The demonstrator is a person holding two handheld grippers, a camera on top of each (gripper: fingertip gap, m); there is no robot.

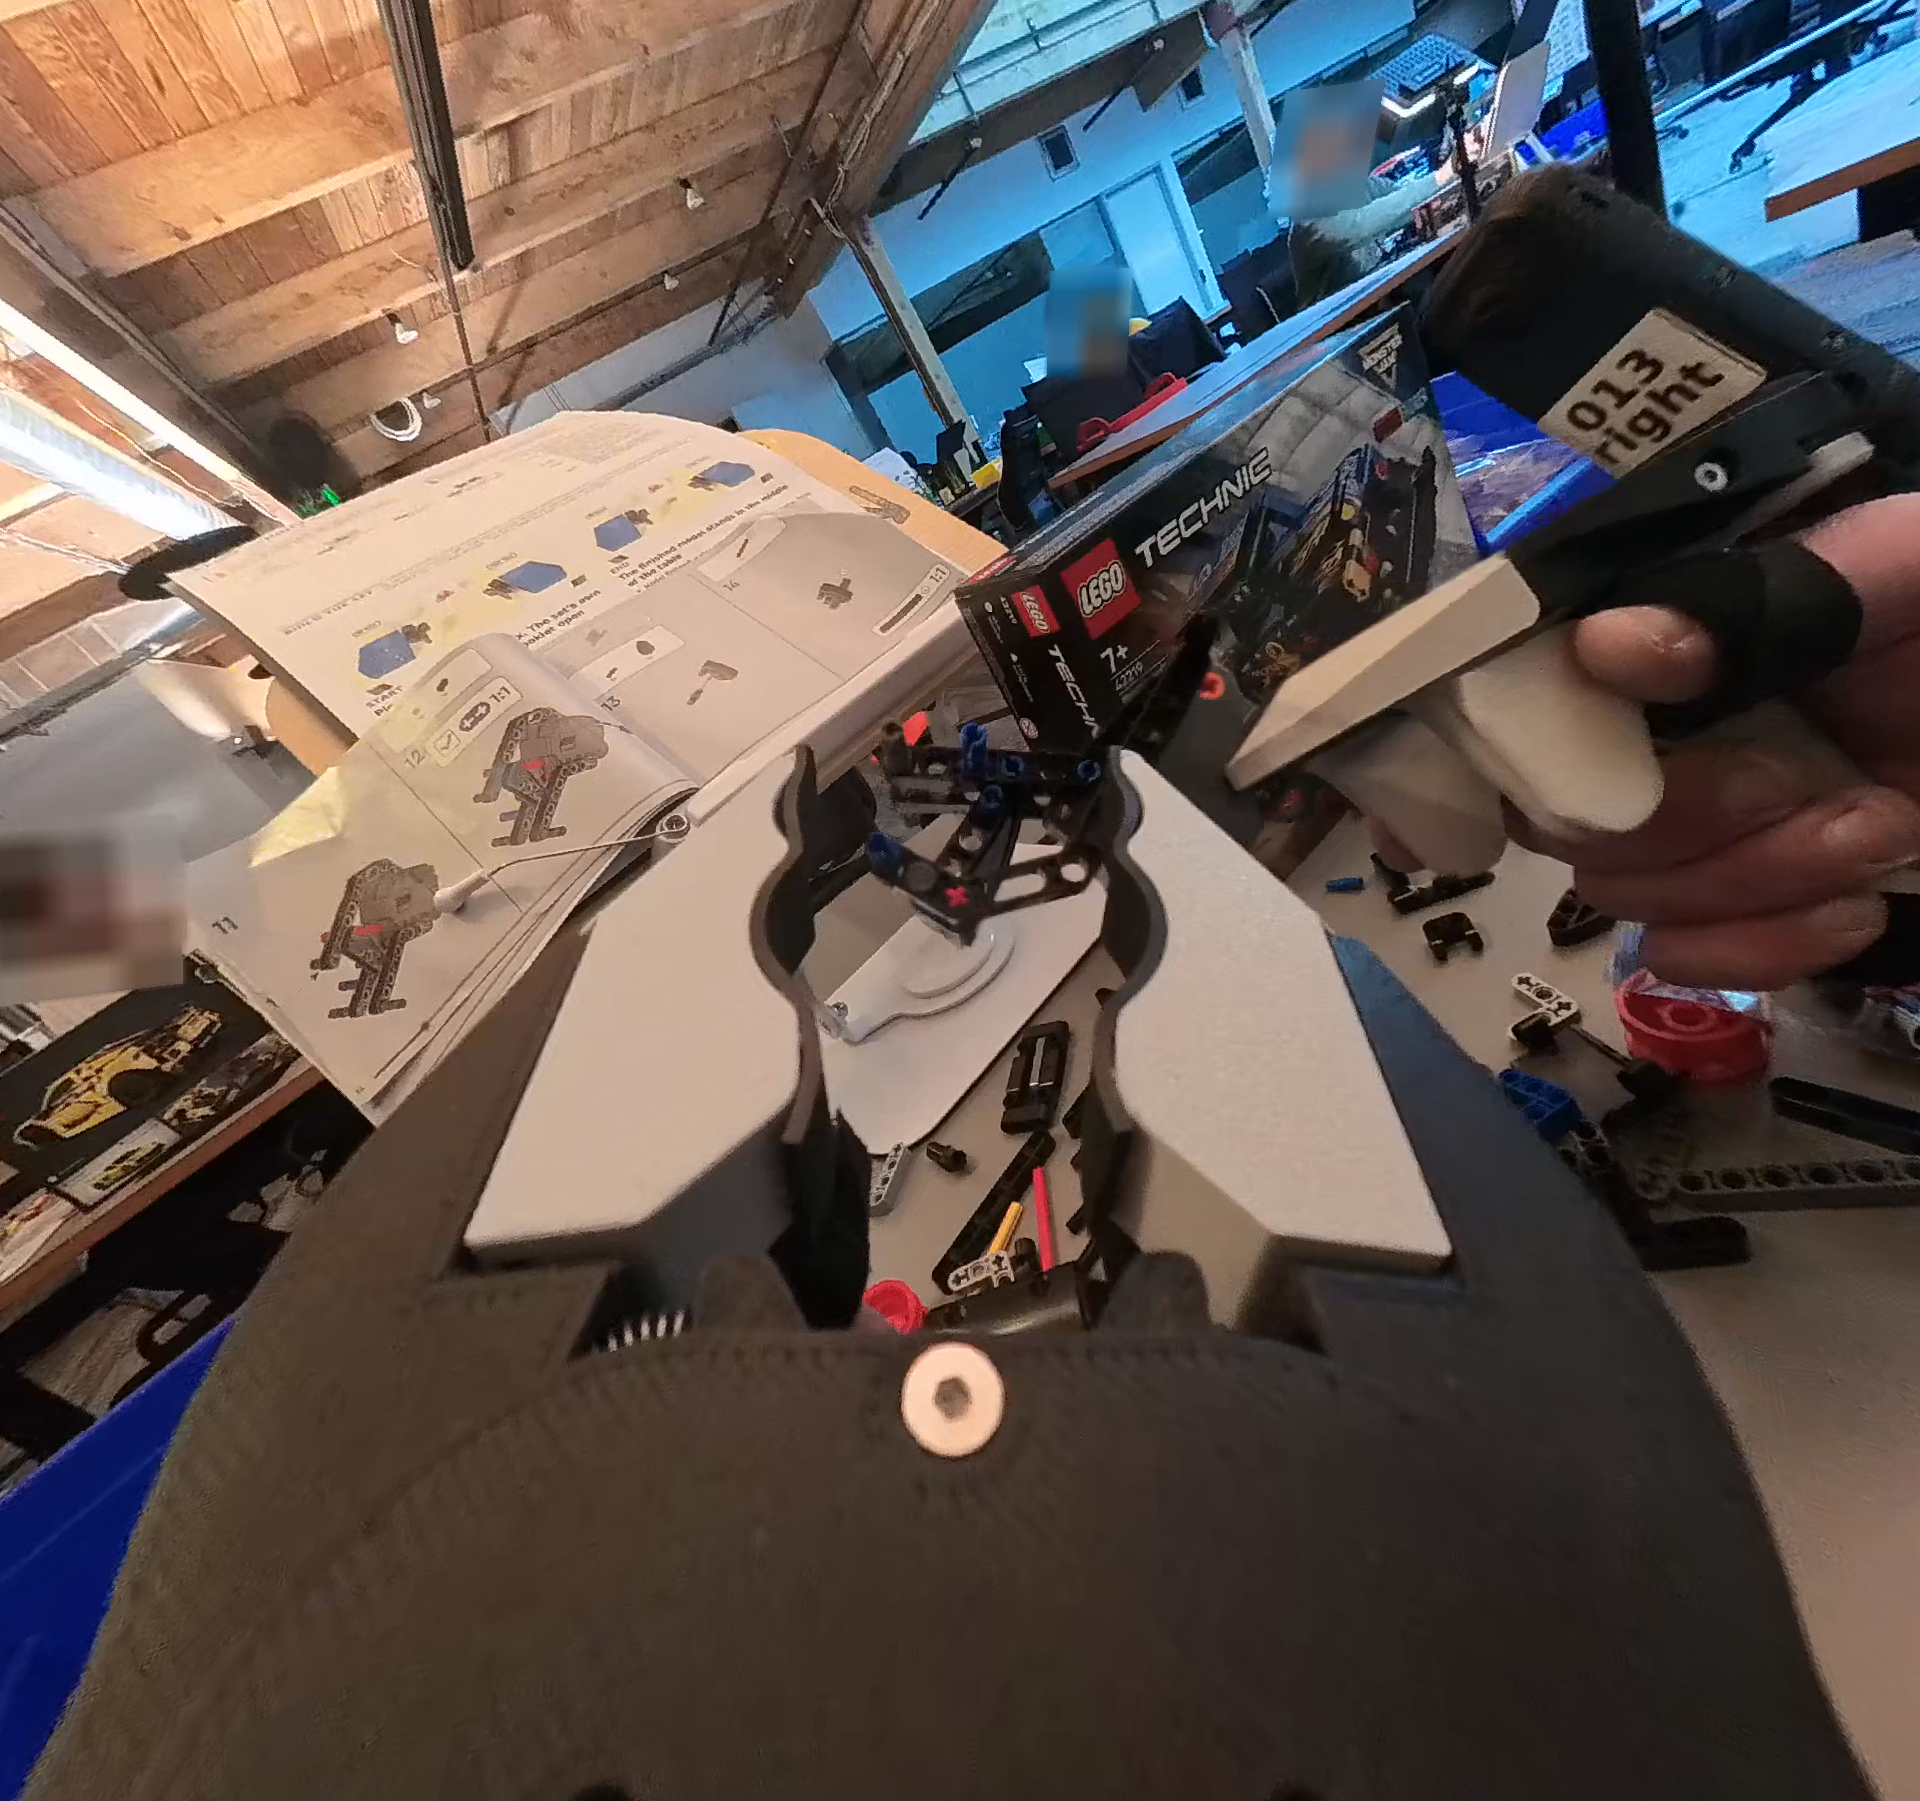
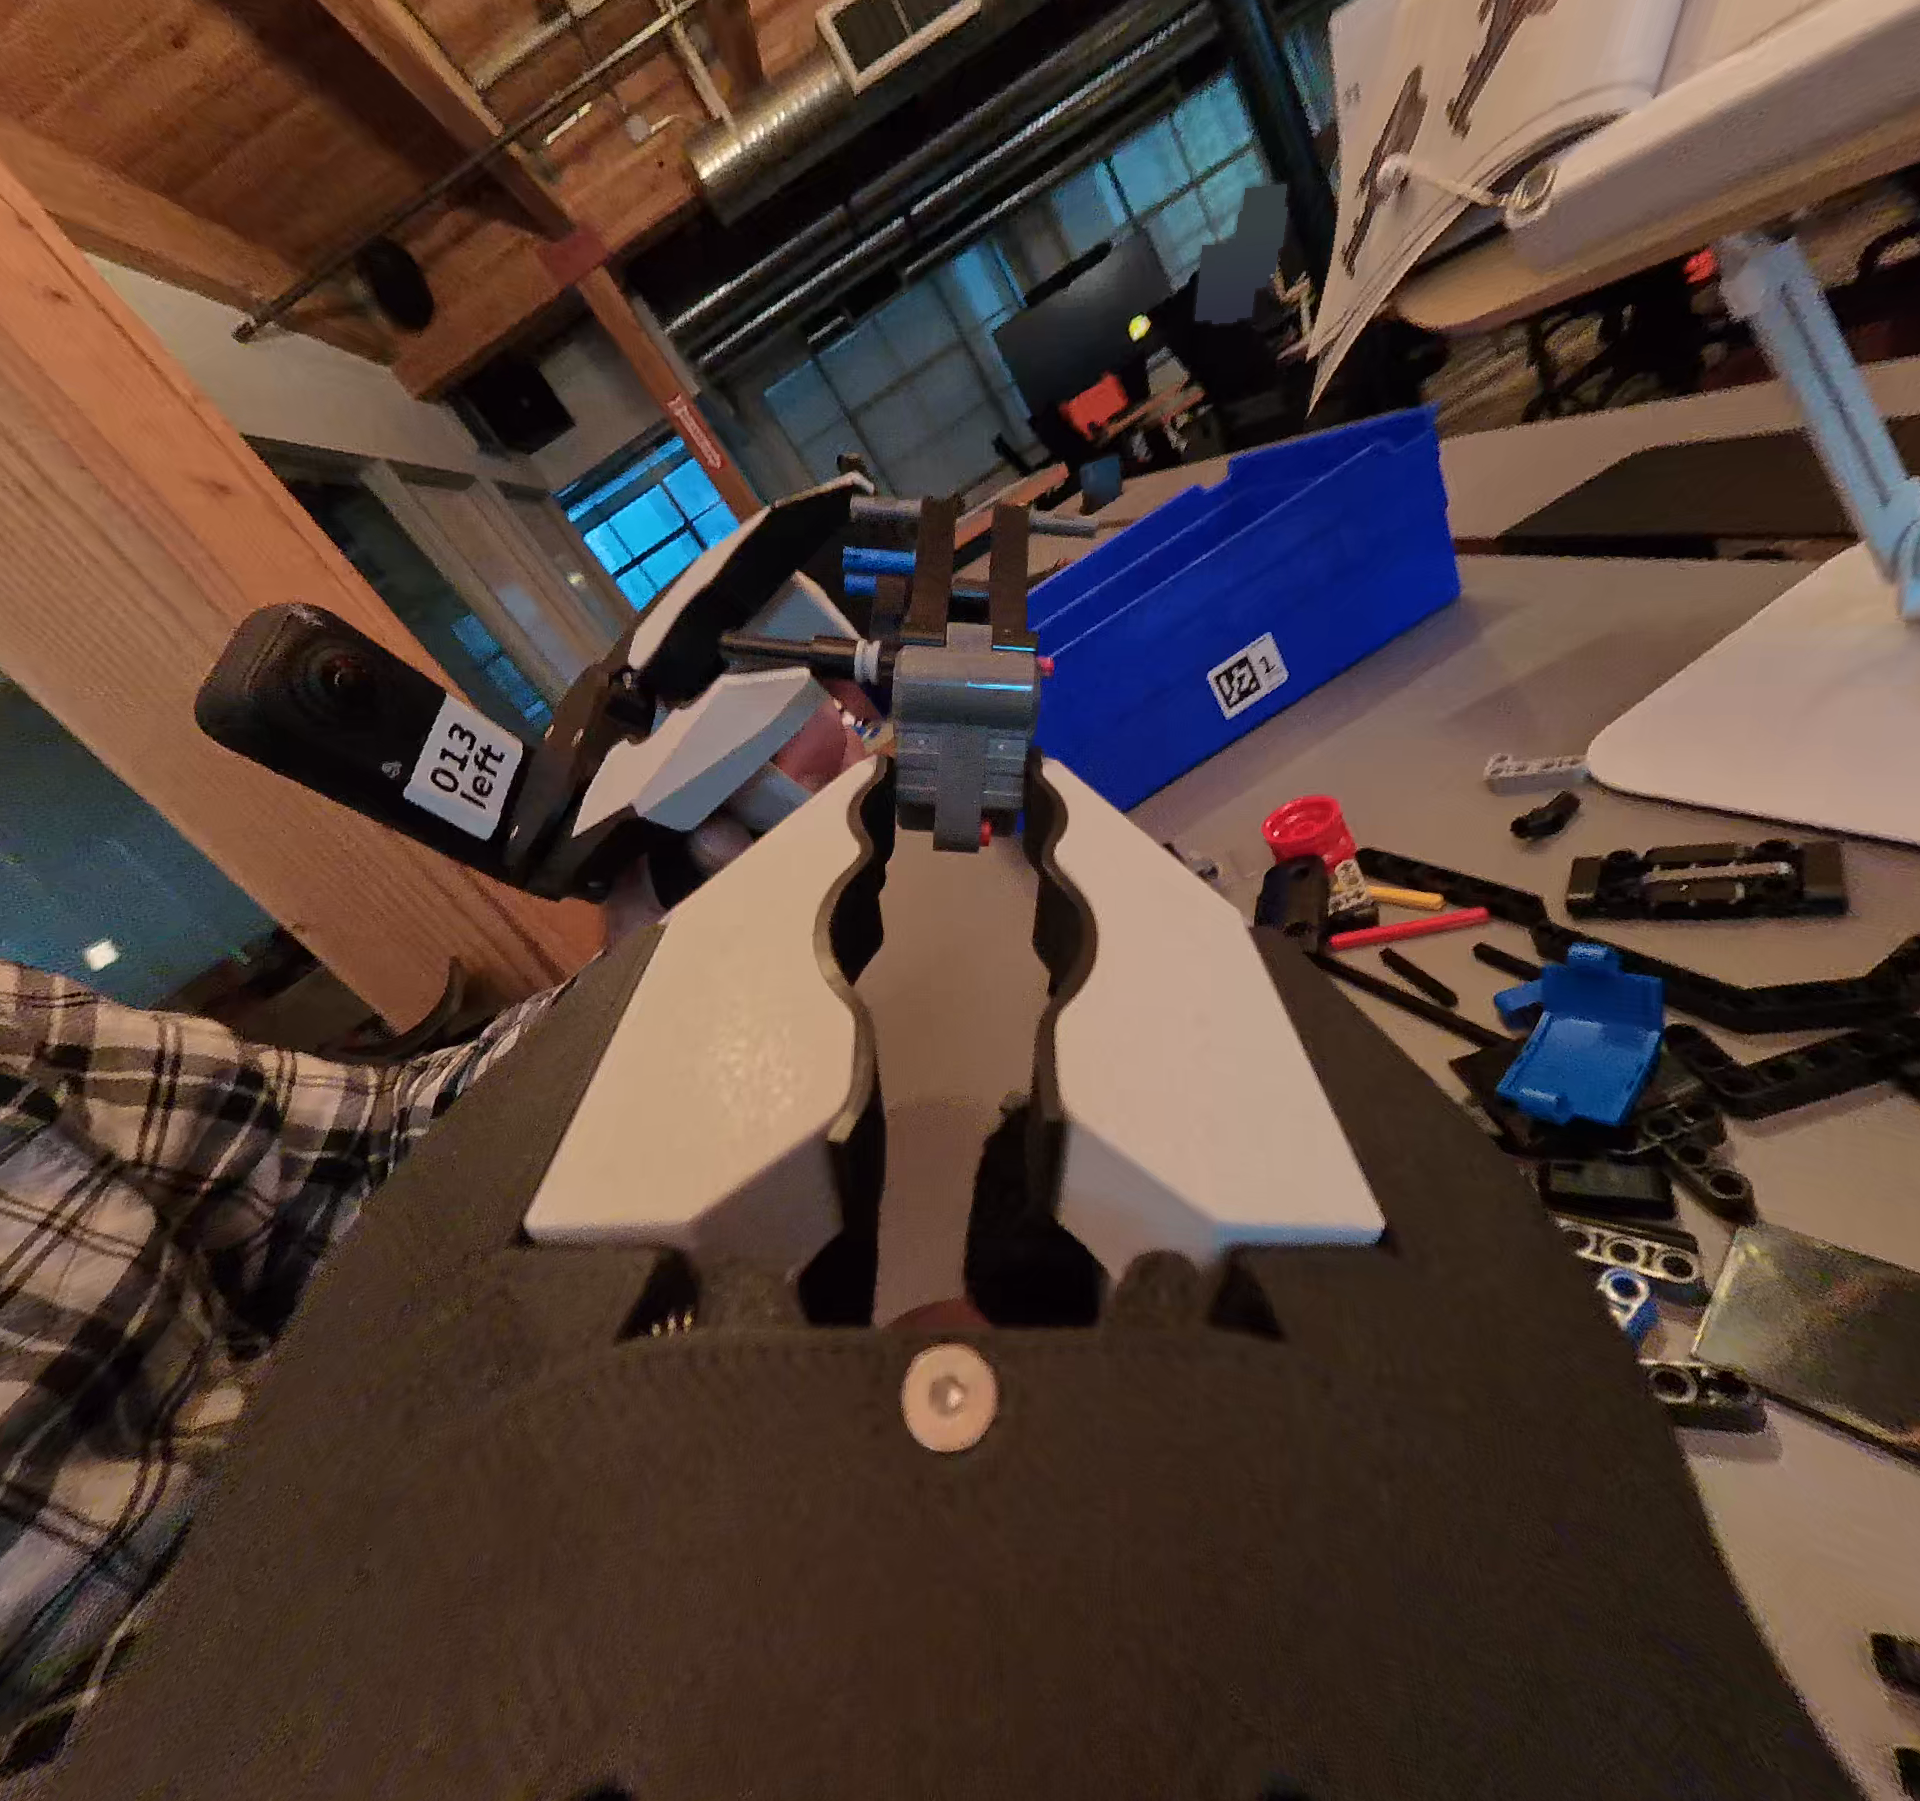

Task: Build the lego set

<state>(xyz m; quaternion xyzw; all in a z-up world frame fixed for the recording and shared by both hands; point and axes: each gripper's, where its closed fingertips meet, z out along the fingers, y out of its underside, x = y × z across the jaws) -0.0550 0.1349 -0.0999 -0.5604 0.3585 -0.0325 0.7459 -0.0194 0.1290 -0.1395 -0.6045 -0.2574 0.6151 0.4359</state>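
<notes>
Right gripper [image 2: 956,795]: jaws clamp the grey-and-black Technic assembly [image 2: 961,702], steadying it.
Left gripper [image 1: 961,775]: jaws narrow, apparently pinching the same assembly.
Instruction booklet [image 1: 499,712]: propped open for reference.

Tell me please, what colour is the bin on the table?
Blue bin; right wrist view shows it best.

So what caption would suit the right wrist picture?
Right gripper holding a half-built grey and black model above scattered parts.

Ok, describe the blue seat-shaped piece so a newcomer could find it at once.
Start at the big blue bin on the grey table. Nearer the camera and to the right, black beams lie scattered. The blue seat piece rests among them, the only blue scoop-shaped part there.
</notes>
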